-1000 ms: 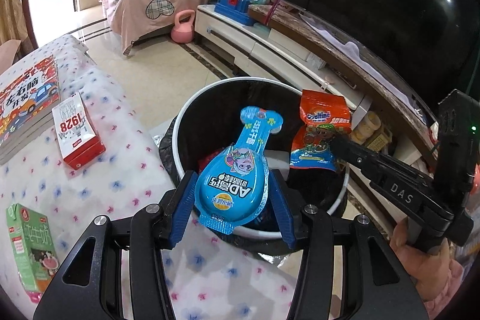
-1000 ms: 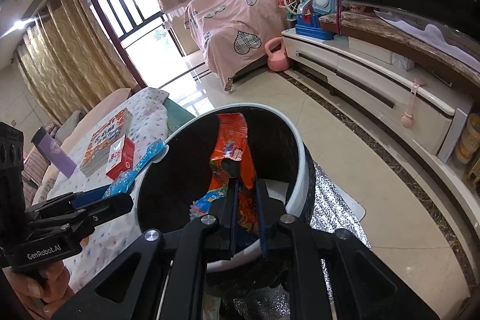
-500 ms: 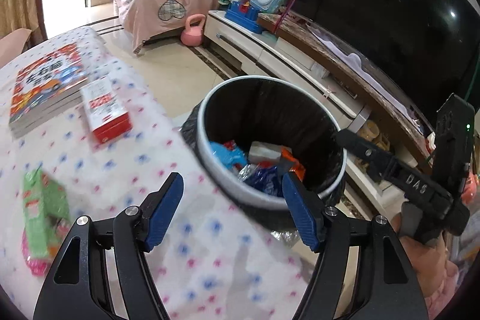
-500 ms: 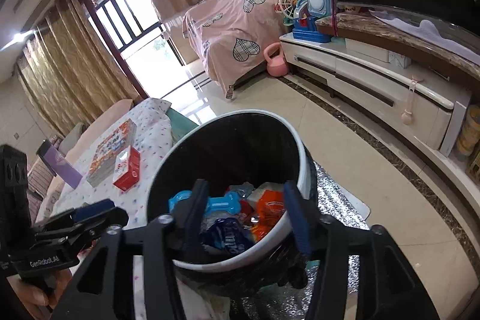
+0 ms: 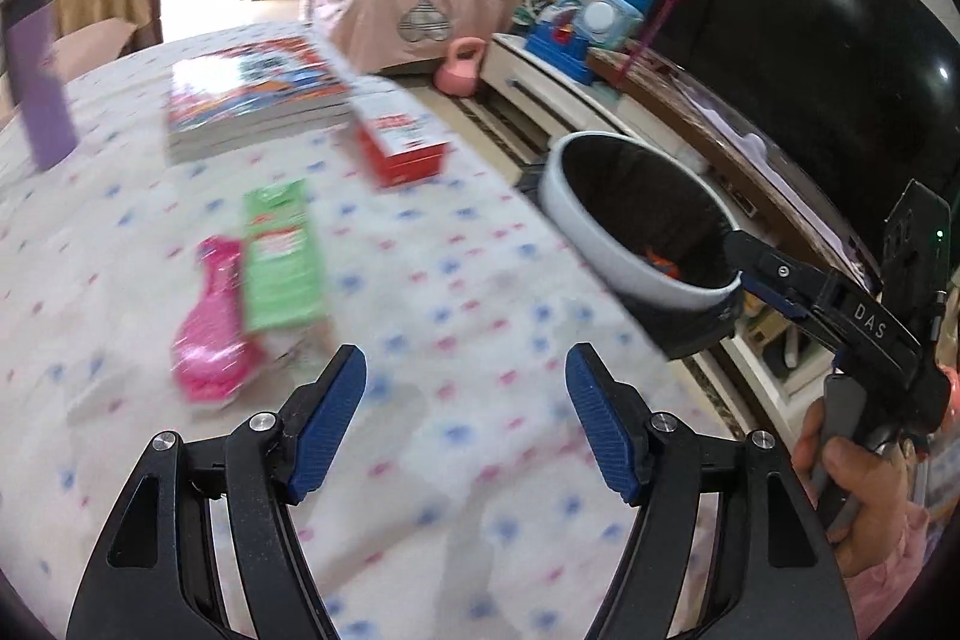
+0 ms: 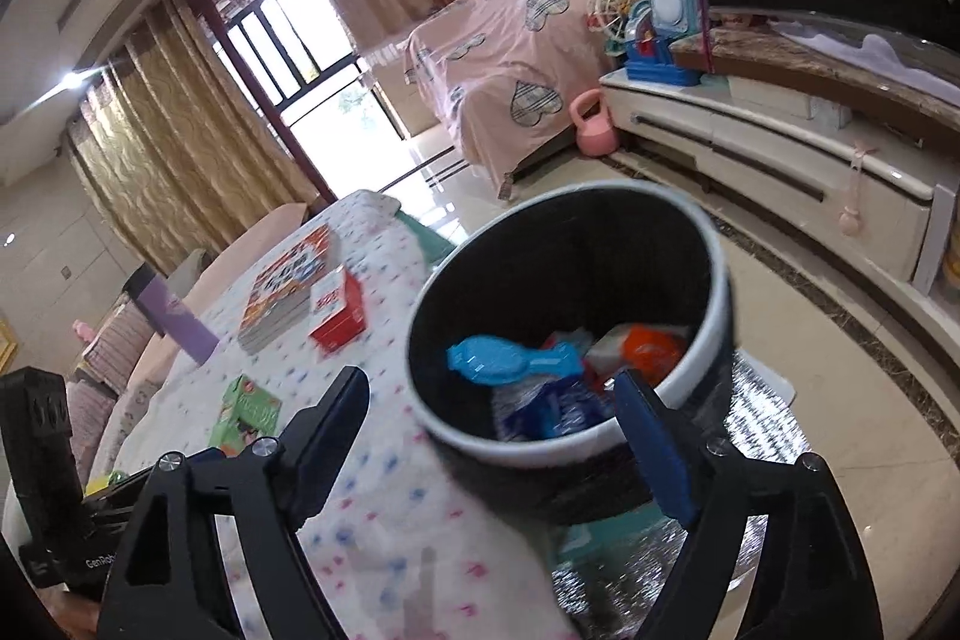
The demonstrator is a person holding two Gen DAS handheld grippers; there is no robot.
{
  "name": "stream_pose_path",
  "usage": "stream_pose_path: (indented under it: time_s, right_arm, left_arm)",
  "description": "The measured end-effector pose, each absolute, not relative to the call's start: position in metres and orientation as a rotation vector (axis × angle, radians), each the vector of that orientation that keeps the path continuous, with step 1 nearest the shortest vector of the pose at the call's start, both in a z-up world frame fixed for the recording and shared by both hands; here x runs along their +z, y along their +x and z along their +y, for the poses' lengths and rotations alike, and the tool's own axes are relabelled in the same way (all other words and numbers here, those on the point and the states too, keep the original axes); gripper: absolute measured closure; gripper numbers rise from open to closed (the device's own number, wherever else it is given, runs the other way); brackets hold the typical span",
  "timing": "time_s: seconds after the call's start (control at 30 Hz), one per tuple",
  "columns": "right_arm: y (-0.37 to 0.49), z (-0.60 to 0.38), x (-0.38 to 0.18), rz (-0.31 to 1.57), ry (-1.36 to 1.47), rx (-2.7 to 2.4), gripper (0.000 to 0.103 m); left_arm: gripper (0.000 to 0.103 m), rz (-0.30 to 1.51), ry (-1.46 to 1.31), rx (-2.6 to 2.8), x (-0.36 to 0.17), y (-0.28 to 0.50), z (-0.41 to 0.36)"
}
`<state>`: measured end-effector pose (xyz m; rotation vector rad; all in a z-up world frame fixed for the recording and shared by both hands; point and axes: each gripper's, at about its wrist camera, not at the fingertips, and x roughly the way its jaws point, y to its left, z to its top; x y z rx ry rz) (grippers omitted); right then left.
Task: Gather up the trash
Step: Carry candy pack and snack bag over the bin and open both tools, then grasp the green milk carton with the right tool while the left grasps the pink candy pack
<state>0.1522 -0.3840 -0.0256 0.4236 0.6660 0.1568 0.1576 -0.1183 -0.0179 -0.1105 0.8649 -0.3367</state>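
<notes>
Trash on the tabletop [image 5: 480, 460]: pink wrapper [image 5: 213, 334] and green carton [image 5: 282, 259] lie touching, at about 10 o'clock from the left gripper [image 5: 465, 418], whose fingers are spread wide and empty, likely lining up for a pickup. Bin [image 6: 708, 280] stands just off the tabletop's edge, within easy reach for drops; blue wrapper [image 6: 504, 358] and orange packet [image 6: 651, 346] lie inside. Right gripper [image 6: 492, 424] hangs near the bin's rim, fingers apart, nothing held. Red box [image 5: 399, 142] and books [image 5: 252, 97] at 12 o'clock, likely not trash.
</notes>
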Motion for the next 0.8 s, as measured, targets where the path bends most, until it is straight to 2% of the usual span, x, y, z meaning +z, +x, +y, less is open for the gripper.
stream_pose_path:
  time_s: [0.47,0.8]
  right_arm:
    - [0.142,-0.309,-0.039,0.729,0.383,0.26,0.018]
    - [0.143,-0.277,-0.045,0.766,0.36,0.305,0.018]
  left_arm:
    - [0.032,0.881,-0.194,-0.17,-0.04,0.147,-0.025]
    - [0.033,0.924,-0.153,-0.144,-0.058,0.169,-0.02]
